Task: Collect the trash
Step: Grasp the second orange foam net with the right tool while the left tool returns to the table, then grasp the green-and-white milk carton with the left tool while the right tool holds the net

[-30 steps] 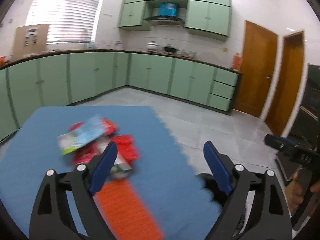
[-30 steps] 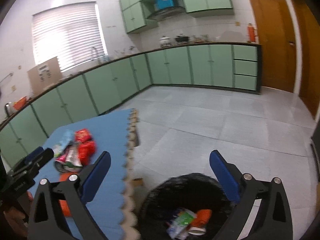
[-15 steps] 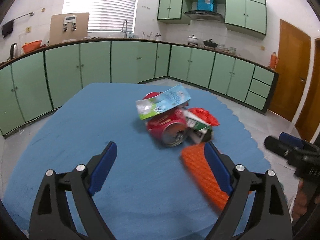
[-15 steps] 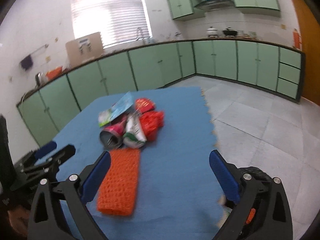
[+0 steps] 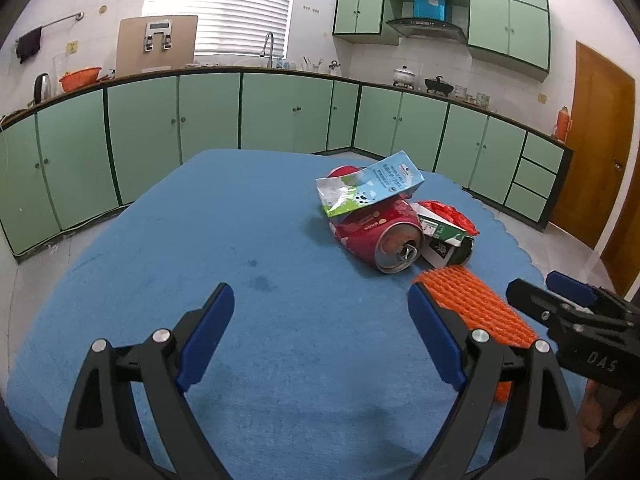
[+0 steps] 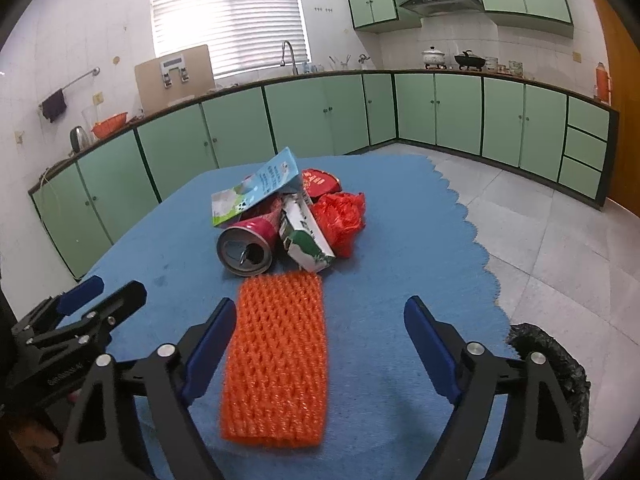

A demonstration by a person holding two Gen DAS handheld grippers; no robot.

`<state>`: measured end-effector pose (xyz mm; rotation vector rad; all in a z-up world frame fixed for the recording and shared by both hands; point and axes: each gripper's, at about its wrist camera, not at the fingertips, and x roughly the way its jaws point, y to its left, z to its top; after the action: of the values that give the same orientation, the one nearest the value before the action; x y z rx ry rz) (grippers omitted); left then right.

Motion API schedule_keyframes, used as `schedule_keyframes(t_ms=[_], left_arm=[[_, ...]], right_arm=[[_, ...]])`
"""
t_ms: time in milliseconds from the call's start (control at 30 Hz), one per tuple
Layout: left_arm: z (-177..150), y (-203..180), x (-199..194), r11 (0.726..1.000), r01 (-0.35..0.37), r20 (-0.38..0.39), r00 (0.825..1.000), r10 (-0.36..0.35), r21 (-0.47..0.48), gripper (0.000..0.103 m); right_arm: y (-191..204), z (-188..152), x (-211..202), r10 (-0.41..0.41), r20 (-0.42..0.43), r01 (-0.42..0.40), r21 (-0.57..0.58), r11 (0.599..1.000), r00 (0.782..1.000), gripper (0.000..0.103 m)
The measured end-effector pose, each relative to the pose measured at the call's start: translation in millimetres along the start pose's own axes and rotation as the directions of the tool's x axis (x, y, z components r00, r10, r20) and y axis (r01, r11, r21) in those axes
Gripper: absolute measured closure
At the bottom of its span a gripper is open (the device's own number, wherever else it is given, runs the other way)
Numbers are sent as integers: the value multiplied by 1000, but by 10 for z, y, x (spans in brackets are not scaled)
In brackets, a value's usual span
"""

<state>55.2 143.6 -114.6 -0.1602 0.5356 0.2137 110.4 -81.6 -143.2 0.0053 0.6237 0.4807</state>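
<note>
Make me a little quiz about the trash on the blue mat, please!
1. True or false: the crushed red can stands upright.
2. Which lies nearest the right gripper? A) orange foam net B) light blue carton C) red plastic bag
3. Fill in: the black trash bag sits off the mat's ____ edge in the right wrist view.

Key: 1 false, it lies on its side. 2 A. 3 right.

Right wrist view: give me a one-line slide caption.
Open right gripper over an orange foam net on the blue mat, trash pile beyond, black bin bag at right.
</note>
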Motion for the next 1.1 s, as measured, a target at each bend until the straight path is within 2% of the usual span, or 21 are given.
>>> schedule_keyframes(t_ms=[167, 267, 433, 467, 600, 833, 933, 1100], left_arm=[[29, -8, 0, 1000, 6, 15, 1000, -6, 4, 17], [49, -21, 4, 1000, 7, 21, 1000, -7, 11, 17], [74, -19, 33, 1000, 7, 18, 1000, -7, -3, 17], [74, -17, 41, 1000, 8, 17, 1000, -8, -6, 17], [95, -42, 63, 1000, 16, 18, 1000, -16, -2, 17], [202, -147, 66, 999, 46, 36, 998, -46, 1, 17], [272, -220, 85, 998, 62, 47, 997, -63, 10, 17], [354, -366, 140, 996, 91, 53, 994, -92, 17, 17]], right_arm=[[96, -42, 124, 4, -33, -5, -24, 1000, 999, 29], [128, -110, 202, 13, -75, -16, -34, 999, 997, 39], [146, -177, 303, 70, -149, -75, -27, 997, 986, 87], [153, -164, 284, 74, -143, -80, -32, 996, 987, 90], [119, -36, 152, 94, -105, -96, -23, 995, 990, 91], [-18, 263, -112, 77, -40, -77, 10, 997, 996, 91], [-55, 320, -162, 87, -46, -86, 17, 996, 995, 91], [-187, 376, -305, 35, -8, -34, 22, 999, 999, 91]])
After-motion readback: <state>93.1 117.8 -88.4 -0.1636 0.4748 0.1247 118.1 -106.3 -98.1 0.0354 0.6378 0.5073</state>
